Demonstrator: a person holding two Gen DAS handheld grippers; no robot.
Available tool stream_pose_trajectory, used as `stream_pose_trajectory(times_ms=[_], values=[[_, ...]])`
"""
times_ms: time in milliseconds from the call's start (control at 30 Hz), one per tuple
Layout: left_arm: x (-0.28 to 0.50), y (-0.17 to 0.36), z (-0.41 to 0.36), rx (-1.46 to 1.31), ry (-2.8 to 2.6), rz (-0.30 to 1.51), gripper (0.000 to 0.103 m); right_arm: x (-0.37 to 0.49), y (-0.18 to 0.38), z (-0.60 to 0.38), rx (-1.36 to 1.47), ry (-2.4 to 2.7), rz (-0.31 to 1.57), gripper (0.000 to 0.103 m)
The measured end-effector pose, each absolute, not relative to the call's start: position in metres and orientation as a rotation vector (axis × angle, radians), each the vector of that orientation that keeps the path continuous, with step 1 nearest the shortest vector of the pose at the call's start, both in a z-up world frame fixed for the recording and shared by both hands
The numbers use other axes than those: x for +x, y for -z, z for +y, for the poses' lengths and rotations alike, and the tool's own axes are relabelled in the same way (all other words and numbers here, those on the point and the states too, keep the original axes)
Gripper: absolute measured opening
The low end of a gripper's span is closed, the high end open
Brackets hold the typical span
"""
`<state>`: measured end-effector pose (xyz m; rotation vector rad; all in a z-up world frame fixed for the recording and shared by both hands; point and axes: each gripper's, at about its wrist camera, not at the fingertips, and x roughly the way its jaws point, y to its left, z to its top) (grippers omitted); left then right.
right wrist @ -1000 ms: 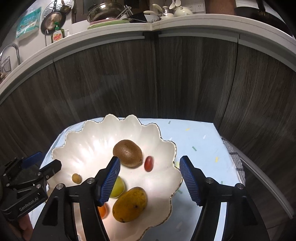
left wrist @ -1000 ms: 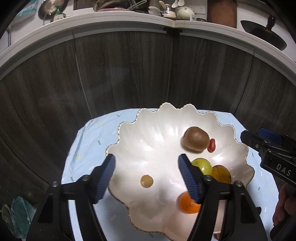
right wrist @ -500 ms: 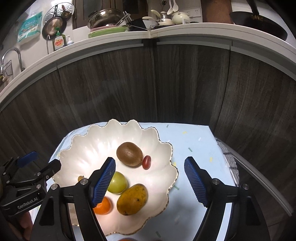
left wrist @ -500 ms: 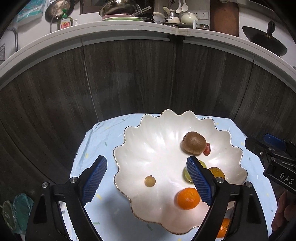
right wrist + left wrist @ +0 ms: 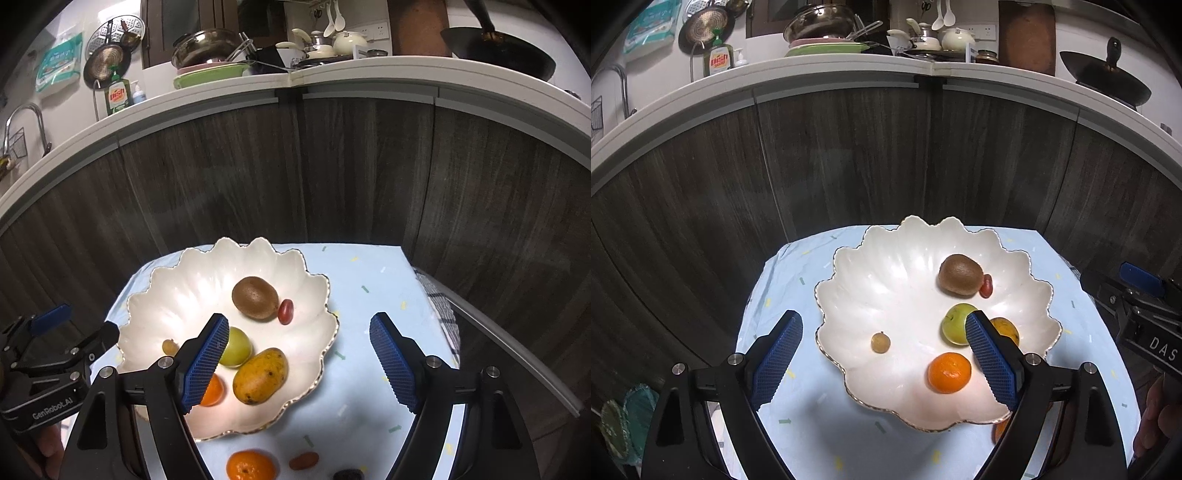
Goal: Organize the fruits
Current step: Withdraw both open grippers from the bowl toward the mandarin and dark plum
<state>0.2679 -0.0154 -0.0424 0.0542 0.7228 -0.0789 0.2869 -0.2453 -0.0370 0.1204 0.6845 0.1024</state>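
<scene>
- Left wrist view, far left: left gripper [image 5: 884,345] above the pale blue cloth [image 5: 798,417], jaws wide apart, nothing between the pads, no fruit gripped.
- Left blue pad over the bare cloth just outside the scalloped white bowl [image 5: 849,266]; right blue pad over the bowl's inside, in front of part of the green fruit [image 5: 955,323].
- Inside the bowl, left to right: small tan round fruit [image 5: 880,342] alone near the left side; orange [image 5: 949,372] near the front rim; green fruit behind it; kiwi [image 5: 960,274] toward the back, touching a small red fruit [image 5: 987,286]; mango [image 5: 1006,328] mostly hidden behind the right pad.
- Far right edge: right gripper [image 5: 1126,295] with a hand [image 5: 1156,417] below it.
- Right wrist view, far left: black left gripper body beside the bowl's rim.
- Right gripper: jaws opening, well apart, nothing between the pads; left pad over the bowl in front of the orange, right pad over bare cloth outside the rim.
- Bottom edge, on the cloth outside the bowl, left to right: second orange [image 5: 250,466], small reddish oval fruit [image 5: 303,460], dark fruit [image 5: 349,474] cut off by the frame.
- Right of the cloth: checked towel [image 5: 443,314] at its edge.
</scene>
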Motion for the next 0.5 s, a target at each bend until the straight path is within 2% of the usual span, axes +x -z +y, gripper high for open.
stream_pose_trajectory(times_ms=[500], values=[[0.242,0.036,-0.031,0.079,0.111,0.714,0.09,0.261,0.031,-0.262,0.14,-0.091,0.669,0.079]])
